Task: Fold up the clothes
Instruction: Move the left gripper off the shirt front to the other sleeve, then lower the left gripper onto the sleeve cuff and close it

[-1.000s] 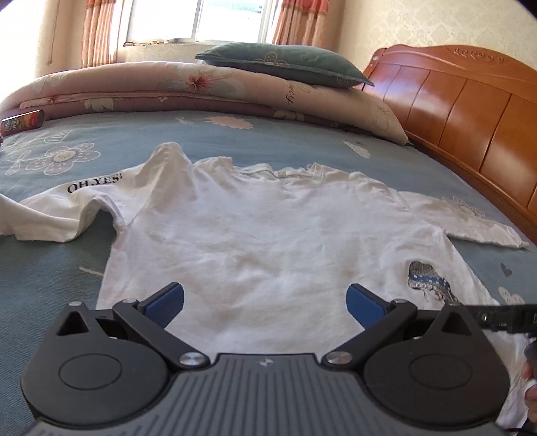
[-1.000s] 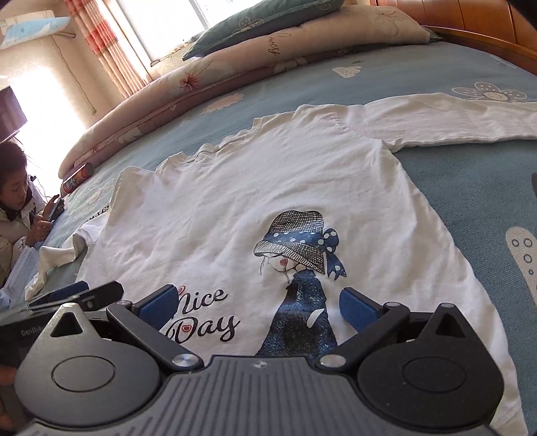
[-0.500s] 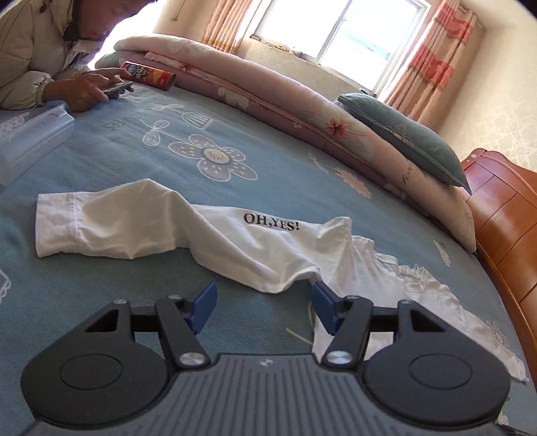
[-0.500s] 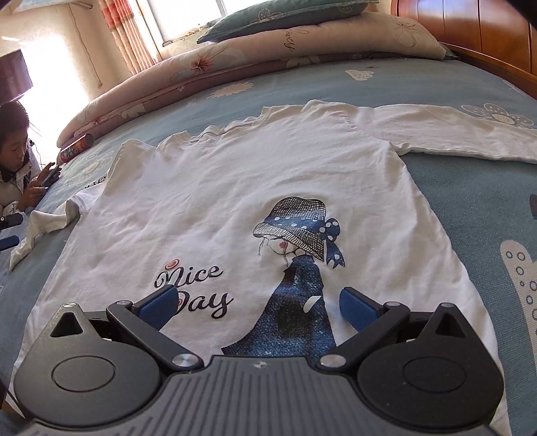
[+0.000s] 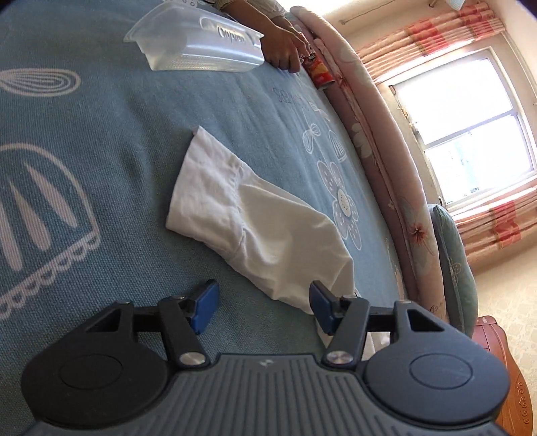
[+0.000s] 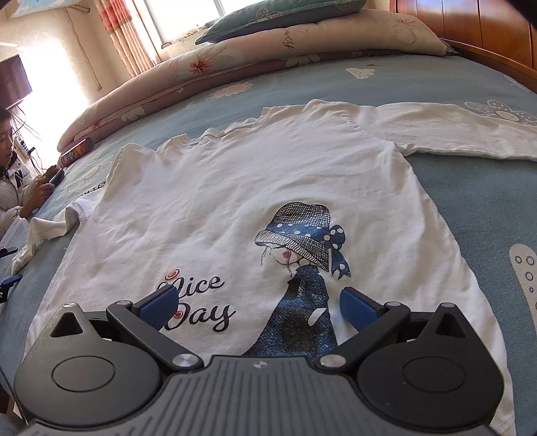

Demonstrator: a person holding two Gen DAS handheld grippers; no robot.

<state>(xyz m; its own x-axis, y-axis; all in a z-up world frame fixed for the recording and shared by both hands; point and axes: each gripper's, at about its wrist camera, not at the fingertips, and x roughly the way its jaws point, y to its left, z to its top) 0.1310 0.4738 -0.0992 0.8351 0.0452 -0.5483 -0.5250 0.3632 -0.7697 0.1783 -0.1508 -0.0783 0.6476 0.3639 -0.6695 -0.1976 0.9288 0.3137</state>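
A white long-sleeved shirt [image 6: 235, 201] lies flat, front up, on the blue bedspread [image 6: 486, 208], showing a girl-in-hat print and "Nice Day". My right gripper [image 6: 258, 308] hovers open over the hem, above the print, with nothing gripped. The left sleeve [image 5: 255, 228] lies crumpled with its cuff away from me. My left gripper [image 5: 263, 308] is rolled sideways just short of that sleeve. Its jaws are closing, and a fold of the sleeve reaches in by the right pad without being pressed. One blue fingertip [image 6: 11, 279] of it shows at the right wrist view's left edge.
A clear plastic box [image 5: 201, 43] sits beyond the sleeve, near a person's hand [image 5: 285, 50] and a snack can [image 5: 320, 72]. That person [image 6: 13, 174] sits at the bed's left side. A rolled quilt [image 6: 235, 67], pillow [image 6: 278, 16] and wooden headboard [image 6: 470, 23] line the far end.
The left gripper swung from the shirt's body over to the left sleeve, rolled sideways, and its jaws narrowed. The right gripper kept still, open over the hem.
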